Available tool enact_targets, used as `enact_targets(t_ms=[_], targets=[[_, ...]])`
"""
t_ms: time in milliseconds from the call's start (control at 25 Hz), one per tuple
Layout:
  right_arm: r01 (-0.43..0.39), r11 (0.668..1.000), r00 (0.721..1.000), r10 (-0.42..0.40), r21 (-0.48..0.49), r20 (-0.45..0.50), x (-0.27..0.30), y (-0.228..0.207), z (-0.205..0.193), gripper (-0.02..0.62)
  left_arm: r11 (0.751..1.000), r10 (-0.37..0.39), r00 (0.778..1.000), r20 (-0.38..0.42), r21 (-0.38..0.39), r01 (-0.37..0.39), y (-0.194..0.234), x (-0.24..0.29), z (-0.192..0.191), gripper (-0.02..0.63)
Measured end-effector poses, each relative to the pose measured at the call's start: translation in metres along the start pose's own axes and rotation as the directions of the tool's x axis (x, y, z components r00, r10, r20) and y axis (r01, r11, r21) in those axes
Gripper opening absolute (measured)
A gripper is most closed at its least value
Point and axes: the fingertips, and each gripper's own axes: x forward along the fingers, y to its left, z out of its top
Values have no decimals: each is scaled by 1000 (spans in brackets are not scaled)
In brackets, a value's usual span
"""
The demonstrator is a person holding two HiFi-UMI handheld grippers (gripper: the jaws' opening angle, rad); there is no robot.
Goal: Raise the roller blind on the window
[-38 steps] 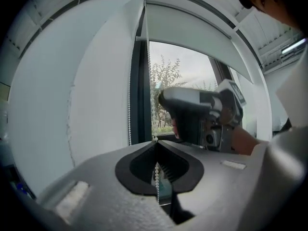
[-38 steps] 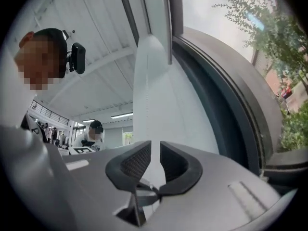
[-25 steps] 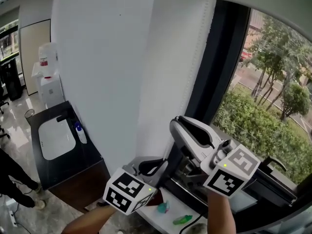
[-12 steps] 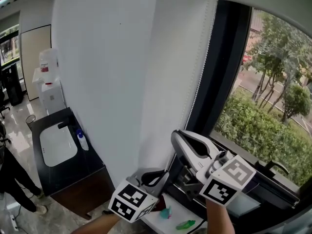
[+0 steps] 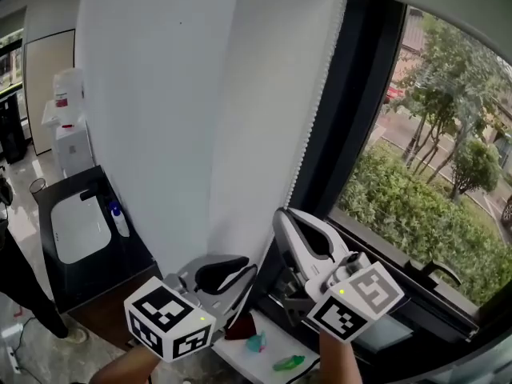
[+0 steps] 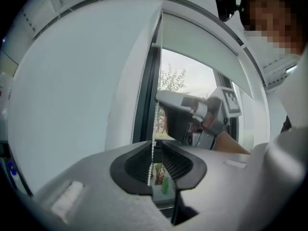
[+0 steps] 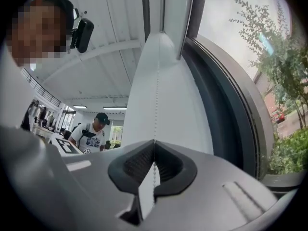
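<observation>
The white roller blind hangs over the left part of the window. Its white bead chain runs down the blind's right edge. My right gripper points up at the chain's lower end. In the right gripper view its jaws have just been closing and are shut on the bead chain. Lower and to the left is my left gripper. Its jaws have just been opening, and the chain hangs loose in the gap between them.
A black counter with a white sink and a blue bottle stands at lower left, with a person beside it. Below the grippers a white ledge holds a green item and a teal item. A window handle sticks out at right.
The left gripper's jaws have parted off the chain, and it has shifted left in the head view. The right gripper has stayed at the chain.
</observation>
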Motion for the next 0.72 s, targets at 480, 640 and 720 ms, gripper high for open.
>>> enact_targets(t_ms=[480, 640, 720], targets=[[31, 999, 988, -29, 11, -150, -18, -3, -80, 8, 994, 59, 996, 61, 90, -64, -1, 10, 38, 66], [51, 998, 979, -45, 26, -198, -27, -3, -110, 8, 994, 71, 997, -9, 83, -70, 2, 19, 19, 61], [60, 998, 977, -51, 37, -208, -31, -3, -119, 8, 993, 80, 996, -25, 83, -78, 3, 21, 12, 60]])
